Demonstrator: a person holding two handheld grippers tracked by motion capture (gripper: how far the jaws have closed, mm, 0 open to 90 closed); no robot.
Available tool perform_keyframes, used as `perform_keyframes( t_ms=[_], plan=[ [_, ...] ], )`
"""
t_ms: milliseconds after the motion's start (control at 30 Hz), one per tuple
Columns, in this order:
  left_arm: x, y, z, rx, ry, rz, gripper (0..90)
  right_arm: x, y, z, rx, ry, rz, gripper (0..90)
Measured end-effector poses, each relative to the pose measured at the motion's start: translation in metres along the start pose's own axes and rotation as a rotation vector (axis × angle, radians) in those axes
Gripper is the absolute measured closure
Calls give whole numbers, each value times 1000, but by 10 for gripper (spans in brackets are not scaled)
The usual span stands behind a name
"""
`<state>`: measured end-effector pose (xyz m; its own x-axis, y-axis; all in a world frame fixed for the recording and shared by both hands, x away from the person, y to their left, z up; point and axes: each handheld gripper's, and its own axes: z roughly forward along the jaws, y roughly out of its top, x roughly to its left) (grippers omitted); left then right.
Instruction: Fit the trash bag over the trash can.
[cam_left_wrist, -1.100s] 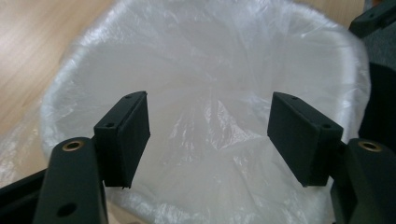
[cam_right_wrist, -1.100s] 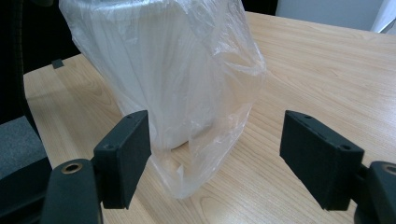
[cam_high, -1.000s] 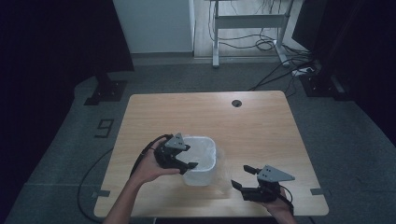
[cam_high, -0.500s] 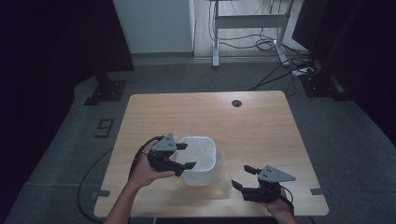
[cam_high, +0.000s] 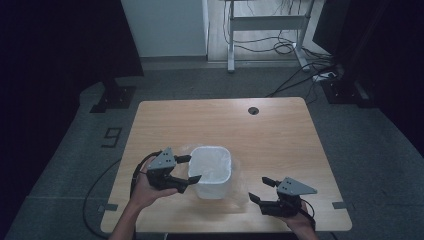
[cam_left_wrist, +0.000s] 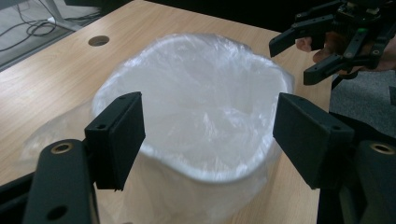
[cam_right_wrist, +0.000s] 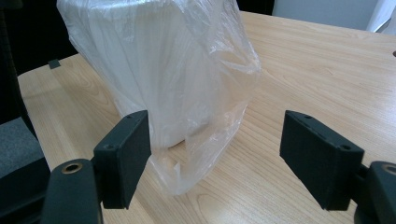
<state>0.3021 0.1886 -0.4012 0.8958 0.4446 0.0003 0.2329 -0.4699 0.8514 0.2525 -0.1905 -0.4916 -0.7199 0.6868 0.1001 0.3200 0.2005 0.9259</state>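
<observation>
while the left gripper (cam_high: 182, 168) hangs beside the white bin (cam_high: 212, 171) near the table's (cam_high: 210, 120) front edge in the high view, its jaws apart and empty, the light bin could tip if nudged. from the left gripper view, the thin plastic bag (cam_left_wrist: 201, 102) lining the rim looks slippery, so a shallow pinch may tear it. from the right gripper view, the right gripper (cam_right_wrist: 229, 154) stands open near loose plastic pooled on the table, which could snag.

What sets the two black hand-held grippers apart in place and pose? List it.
The left gripper is at the white plastic-lined bin's rim; the right gripper sits apart from it, nearer the wooden table's front edge. The left looks down into the bin; the right faces its side. Both are open, holding nothing.
</observation>
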Motion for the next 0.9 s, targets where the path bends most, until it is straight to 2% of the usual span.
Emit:
perform_keyframes(
  t_ms=[533,900],
  plan=[
    [5,-37,-21,-21,39,-62,244,-2,-2,0,7,-6,1,246],
    [8,-46,-21,-14,46,-79,243,-3,-2,-1,4,-11,6,245]
  ],
)
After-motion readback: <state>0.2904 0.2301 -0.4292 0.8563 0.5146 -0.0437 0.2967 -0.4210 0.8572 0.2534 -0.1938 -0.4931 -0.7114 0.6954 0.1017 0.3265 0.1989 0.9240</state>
